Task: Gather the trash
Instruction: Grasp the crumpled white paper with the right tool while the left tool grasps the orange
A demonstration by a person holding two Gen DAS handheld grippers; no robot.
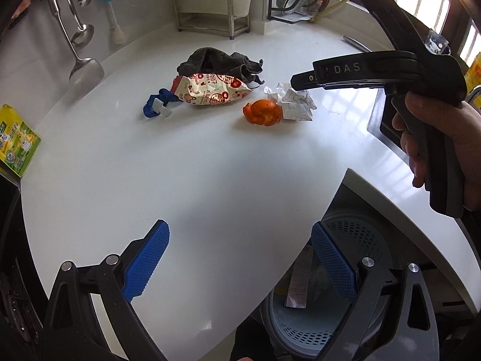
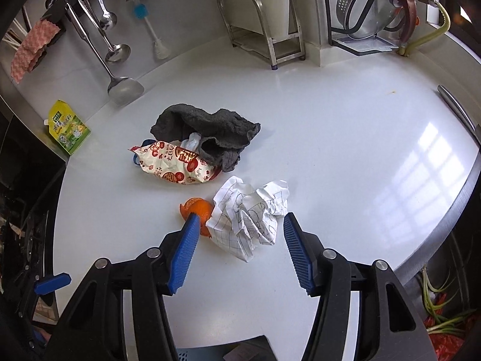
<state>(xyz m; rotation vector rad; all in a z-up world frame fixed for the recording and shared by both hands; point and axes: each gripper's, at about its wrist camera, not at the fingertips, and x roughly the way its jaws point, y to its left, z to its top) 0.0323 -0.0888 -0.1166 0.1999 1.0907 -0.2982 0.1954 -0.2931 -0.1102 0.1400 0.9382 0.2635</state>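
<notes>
On counter (image 2: 330, 150) I count one crumpled gridded paper (image 2: 252, 213), one peel (image 2: 197, 206), one wrapper (image 2: 177, 165); both grippers' (image 1: 240, 258) (image 2: 240, 240) jaws apart, empty.

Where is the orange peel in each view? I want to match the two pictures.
Left wrist view: the orange peel lies just above centre, left of the crumpled paper.
Right wrist view: the orange peel lies left of centre, partly behind a fingertip of the right gripper.
Shared landmark: the grey cloth, behind the snack bag.
</notes>
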